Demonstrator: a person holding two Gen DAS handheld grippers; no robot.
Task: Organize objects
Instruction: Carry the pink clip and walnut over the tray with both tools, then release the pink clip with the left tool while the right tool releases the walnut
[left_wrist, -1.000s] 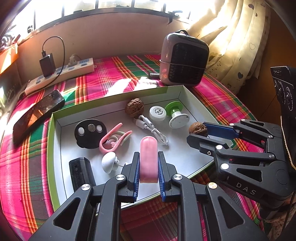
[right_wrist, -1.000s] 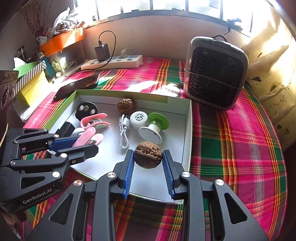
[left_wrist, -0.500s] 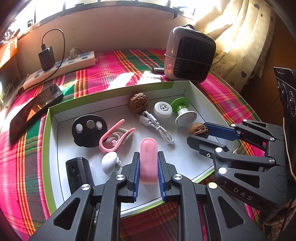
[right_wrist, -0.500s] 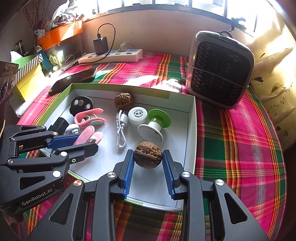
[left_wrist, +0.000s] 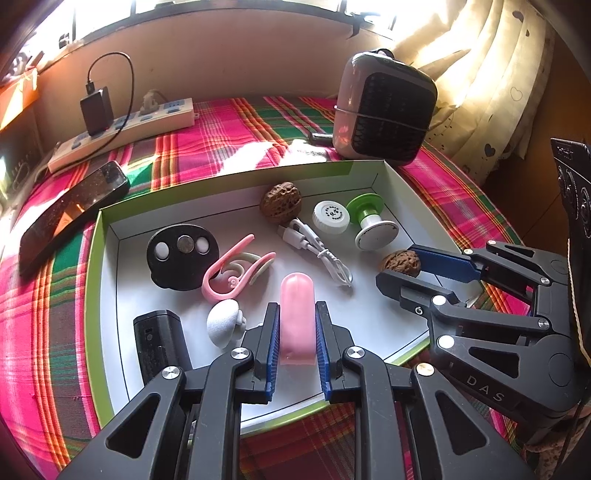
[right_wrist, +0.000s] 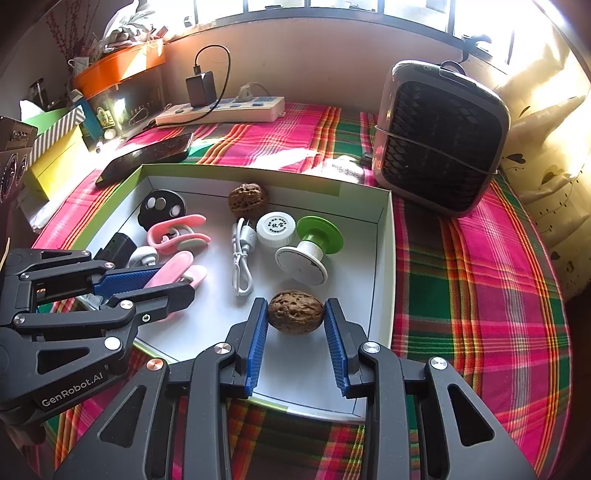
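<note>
The place looked like a lived-in room of a home, set up beside a sunlit window. The desk (right_wrist: 480, 295) was covered with a bright pink, green and orange plaid cloth, and a cream curtain (left_wrist: 491, 85) printed with small hearts hung at one side. A white power strip (right_wrist: 225, 109) with a black charger plugged in lay along the low wall under the window, near a dark phone (right_wrist: 147, 155) left face up. A small portable fan or heater (right_wrist: 439, 136) stood on the cloth. At the far left, an orange box (right_wrist: 118, 66), a yellow box (right_wrist: 55, 158) and dried twigs crowded together.
</note>
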